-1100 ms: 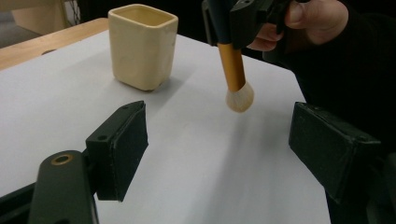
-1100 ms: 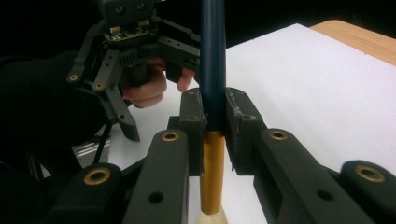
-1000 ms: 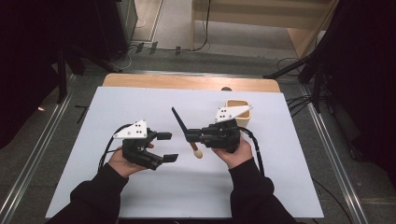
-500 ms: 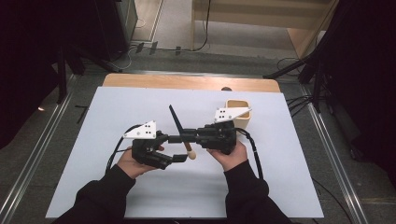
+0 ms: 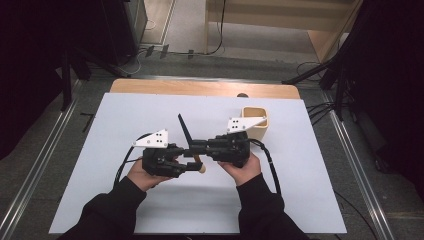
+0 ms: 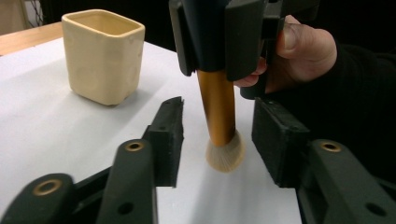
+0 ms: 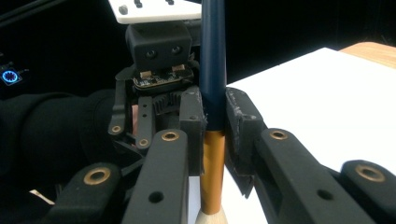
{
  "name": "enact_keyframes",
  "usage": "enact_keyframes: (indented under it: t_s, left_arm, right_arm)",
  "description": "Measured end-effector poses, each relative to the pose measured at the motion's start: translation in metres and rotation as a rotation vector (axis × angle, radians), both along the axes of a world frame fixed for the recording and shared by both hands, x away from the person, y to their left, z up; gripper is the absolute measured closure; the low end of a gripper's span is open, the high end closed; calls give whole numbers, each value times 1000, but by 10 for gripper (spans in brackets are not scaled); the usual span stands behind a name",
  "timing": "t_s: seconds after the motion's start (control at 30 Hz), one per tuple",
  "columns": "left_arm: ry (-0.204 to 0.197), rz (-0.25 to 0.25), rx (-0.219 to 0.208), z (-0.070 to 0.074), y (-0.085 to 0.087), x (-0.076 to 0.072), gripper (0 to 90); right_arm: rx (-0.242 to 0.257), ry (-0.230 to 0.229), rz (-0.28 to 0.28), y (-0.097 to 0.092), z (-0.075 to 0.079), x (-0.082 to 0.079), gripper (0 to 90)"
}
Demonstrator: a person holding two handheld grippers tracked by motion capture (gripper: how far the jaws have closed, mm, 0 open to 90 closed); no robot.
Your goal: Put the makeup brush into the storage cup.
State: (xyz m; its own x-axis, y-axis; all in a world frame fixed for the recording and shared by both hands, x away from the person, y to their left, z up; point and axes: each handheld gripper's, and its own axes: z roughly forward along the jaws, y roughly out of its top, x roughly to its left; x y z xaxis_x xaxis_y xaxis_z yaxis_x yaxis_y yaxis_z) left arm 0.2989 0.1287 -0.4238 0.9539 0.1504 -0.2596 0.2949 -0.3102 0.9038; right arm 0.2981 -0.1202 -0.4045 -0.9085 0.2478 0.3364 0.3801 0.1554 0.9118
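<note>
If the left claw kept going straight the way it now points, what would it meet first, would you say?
Most likely the makeup brush held by the right claw: its gold ferrule and bristles already sit between the left claw jaws, which have just been closing.

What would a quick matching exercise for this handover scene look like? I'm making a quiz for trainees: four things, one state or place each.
Things:
1. right gripper
2. left gripper
3. cup
4. brush bristles

States or places:
A. standing apart on the white table
B. jaws either side of the brush, just been closing, pads not on it
C. pale tuft pointing down
D. clamped on the brush handle

Pairs: 1-D, 2-B, 3-A, 4-C
</note>
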Motion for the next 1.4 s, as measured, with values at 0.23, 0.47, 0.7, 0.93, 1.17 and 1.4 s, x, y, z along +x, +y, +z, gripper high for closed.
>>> enact_keyframes:
  t_s: [0.23,0.47,0.7,0.93,1.17,1.4]
  left_arm:
    - [21,-10,-17,2,2,0,636]
    - [36,-9,-20,2,3,2,716]
    - [66,-16,-10,1,4,3,764]
    - [55,-10,-1,3,4,3,783]
    - [35,-8,37,7,6,2,785]
    - [-27,11,238,15,8,-2,784]
  right_arm:
    - [28,5,9,0,-4,-1,793]
    - [44,2,14,1,-6,-2,792]
    - [43,2,14,2,-7,-2,790]
    - [53,-7,19,1,-7,-3,774]
    - [34,-17,22,0,-5,-5,615]
    - [-22,-67,11,-15,4,-11,450]
